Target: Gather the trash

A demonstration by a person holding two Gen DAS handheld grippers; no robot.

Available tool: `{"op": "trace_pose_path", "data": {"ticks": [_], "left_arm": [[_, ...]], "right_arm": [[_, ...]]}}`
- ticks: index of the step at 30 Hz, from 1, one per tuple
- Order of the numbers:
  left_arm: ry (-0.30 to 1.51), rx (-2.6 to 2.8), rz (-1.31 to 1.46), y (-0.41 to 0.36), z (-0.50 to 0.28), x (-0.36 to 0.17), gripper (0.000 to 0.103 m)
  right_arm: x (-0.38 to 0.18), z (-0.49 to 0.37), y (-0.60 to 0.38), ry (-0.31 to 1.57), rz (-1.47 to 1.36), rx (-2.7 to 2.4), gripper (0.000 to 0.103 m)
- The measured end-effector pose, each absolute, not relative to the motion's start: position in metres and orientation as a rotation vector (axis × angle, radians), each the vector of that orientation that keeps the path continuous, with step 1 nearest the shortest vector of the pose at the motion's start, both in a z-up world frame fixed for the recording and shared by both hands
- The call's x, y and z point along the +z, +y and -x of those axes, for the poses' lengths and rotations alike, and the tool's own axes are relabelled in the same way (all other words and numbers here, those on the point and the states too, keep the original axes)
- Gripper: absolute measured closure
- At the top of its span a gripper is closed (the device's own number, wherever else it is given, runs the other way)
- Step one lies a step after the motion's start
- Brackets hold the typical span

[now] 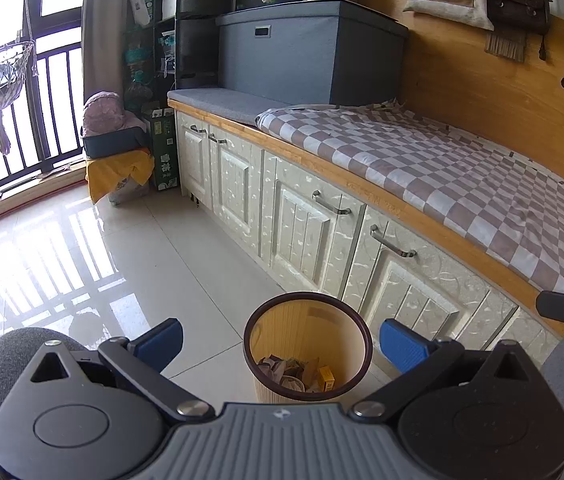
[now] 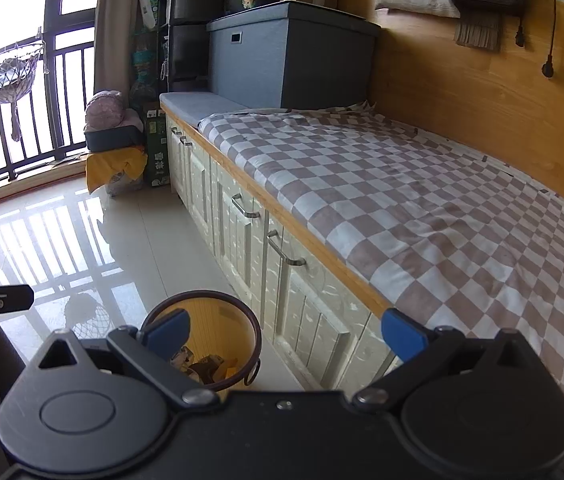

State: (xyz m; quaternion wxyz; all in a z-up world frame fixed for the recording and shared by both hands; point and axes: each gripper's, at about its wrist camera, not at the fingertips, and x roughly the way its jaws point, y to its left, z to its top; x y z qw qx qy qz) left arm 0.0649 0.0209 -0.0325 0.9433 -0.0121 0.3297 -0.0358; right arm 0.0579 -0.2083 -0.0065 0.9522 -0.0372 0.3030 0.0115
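Left gripper (image 1: 280, 340) spread wide, empty, hovering straight above waste bin (image 1: 307, 320) on floor beside cabinet (image 1: 301, 232). Right gripper (image 2: 285, 330) likewise spread, empty; bin (image 2: 238, 312) lying down-left of it. Left nearer. Trash (image 1: 295, 374) already inside.

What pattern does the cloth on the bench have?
The cloth has a brown-and-white checkered pattern, shown best in the right wrist view.

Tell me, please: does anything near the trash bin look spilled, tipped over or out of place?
Nothing stands out. The trash bin stands upright on the floor beside the cabinets, with the trash inside it. No litter shows on the checkered cover. Both the left hand-held gripper and the right hand-held gripper are open and empty.
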Motion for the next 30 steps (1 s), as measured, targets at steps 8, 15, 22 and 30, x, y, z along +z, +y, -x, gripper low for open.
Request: {"op": "trace_pose_path", "data": {"ticks": [8,15,22,30], "left_arm": [[0.672,-0.073,0.024,0.0202,-0.0649,-0.0327,0.000],[0.672,-0.073,0.024,0.0195,-0.0650,-0.0329,0.000],[0.673,-0.073,0.024,0.0188,-0.0651,-0.0331,0.000],[0.674,-0.073,0.023,0.0176,-0.0653,-0.0341,0.000]], "right_arm": [[-0.0067,-0.0579,-0.2086,0.616,0.076,0.024,0.000],[-0.0062,-0.0577,-0.2077,0.616,0.073,0.025,0.000],[-0.0065,-0.0575,-0.2077,0.616,0.073,0.025,0.000],[-0.0067,-0.0574,-0.2077,0.617,0.073,0.025,0.000]]}}
